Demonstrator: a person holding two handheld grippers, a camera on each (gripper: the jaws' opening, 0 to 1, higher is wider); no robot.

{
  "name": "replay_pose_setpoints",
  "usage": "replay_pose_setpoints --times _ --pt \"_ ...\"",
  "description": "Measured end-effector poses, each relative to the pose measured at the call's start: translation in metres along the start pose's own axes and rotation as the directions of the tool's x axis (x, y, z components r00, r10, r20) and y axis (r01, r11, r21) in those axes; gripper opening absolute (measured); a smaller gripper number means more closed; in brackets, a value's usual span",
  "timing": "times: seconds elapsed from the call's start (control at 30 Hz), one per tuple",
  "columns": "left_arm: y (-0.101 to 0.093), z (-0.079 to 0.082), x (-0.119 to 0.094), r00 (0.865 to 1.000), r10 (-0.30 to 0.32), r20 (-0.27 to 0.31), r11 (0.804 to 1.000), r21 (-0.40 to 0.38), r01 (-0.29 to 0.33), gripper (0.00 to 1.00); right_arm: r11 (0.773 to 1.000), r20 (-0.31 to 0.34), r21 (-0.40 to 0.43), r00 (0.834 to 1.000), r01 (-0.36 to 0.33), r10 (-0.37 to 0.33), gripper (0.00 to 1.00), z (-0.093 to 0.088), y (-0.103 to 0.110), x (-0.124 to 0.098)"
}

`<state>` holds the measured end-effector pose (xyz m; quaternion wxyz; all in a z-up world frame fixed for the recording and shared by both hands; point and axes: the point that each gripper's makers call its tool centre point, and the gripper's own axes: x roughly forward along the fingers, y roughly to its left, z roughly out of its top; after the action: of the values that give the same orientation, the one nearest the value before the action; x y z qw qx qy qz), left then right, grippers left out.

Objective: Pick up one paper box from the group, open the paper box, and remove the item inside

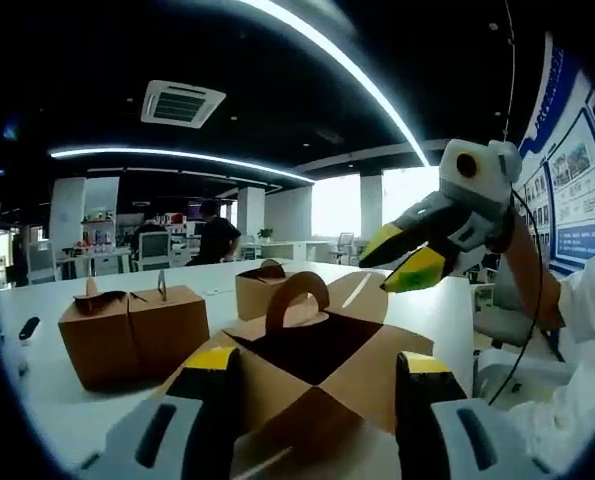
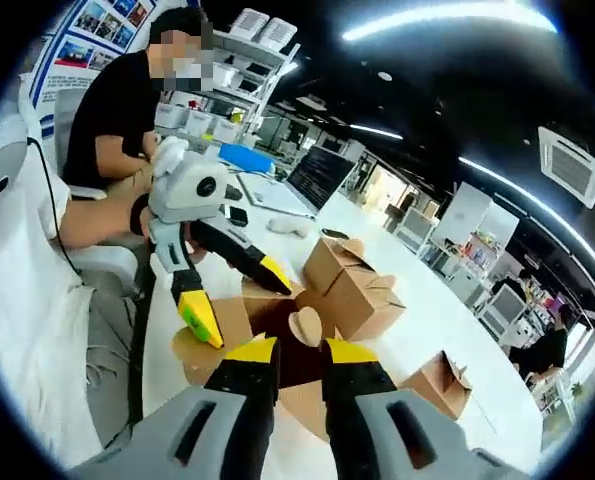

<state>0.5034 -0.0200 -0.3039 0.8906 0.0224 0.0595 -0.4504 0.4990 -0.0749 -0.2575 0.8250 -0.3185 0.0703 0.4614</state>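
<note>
The opened paper box (image 1: 312, 350) is sitting on the white worktop (image 1: 37, 400), its flaps spread and its dark inside showing; what lies within is too shadowed to make out. In the left gripper view the left hand-held gripper (image 1: 315, 385) is standing with its yellow-tipped jaws spread wide on either side of the box's near flaps, and whether the pads are pressing the cardboard I cannot tell, since the flaps are covering the contact. Above and to the right of the opened box the right hand-held gripper (image 1: 402, 262) is hovering, jaws parted a little and grasping nothing. In the right gripper view that gripper's own jaws (image 2: 299, 352) are rising close together with a narrow gap between them, just over the box's curved handle tab (image 2: 305, 325); the left hand-held gripper (image 2: 232, 295) is reaching in from the left, jaws straddling the box's edge. Two closed boxes are resting left of and behind the opened box (image 1: 132, 330), (image 1: 260, 290), the farther one partly hidden by the handle. Beyond the opened box a seated person in black (image 2: 117, 110) is sitting, cut off by a white sleeve (image 2: 27, 300).
</note>
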Motion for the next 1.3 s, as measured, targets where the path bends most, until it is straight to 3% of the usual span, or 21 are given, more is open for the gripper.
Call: replay_pose_setpoints --times 0.2,0.33,0.63,0.77,1.3 --pt "0.0 -0.001 0.0 1.0 -0.002 0.0 1.0 0.001 0.002 0.63 1.0 -0.041 -0.026 0.999 0.016 -0.017 0.2 -0.009 -0.009 0.013" --pt "0.0 0.0 0.0 1.0 -0.002 0.001 1.0 0.002 0.002 0.63 1.0 -0.061 -0.031 0.998 0.001 -0.003 0.27 -0.014 -0.009 0.018" --pt "0.0 -0.001 0.0 1.0 -0.003 0.001 1.0 0.002 0.003 0.63 0.998 -0.082 -0.048 0.996 -0.027 0.023 0.29 -0.016 -0.006 0.032" --pt "-0.001 -0.001 0.0 1.0 -0.004 0.003 1.0 0.002 0.004 0.63 0.998 -0.104 -0.061 0.995 -0.021 0.015 0.28 -0.021 -0.009 0.038" --pt "-0.001 -0.003 0.001 1.0 0.002 -0.005 1.0 0.009 -0.002 0.63 0.997 -0.088 -0.083 0.996 -0.007 0.0 0.2 -0.012 -0.013 0.041"
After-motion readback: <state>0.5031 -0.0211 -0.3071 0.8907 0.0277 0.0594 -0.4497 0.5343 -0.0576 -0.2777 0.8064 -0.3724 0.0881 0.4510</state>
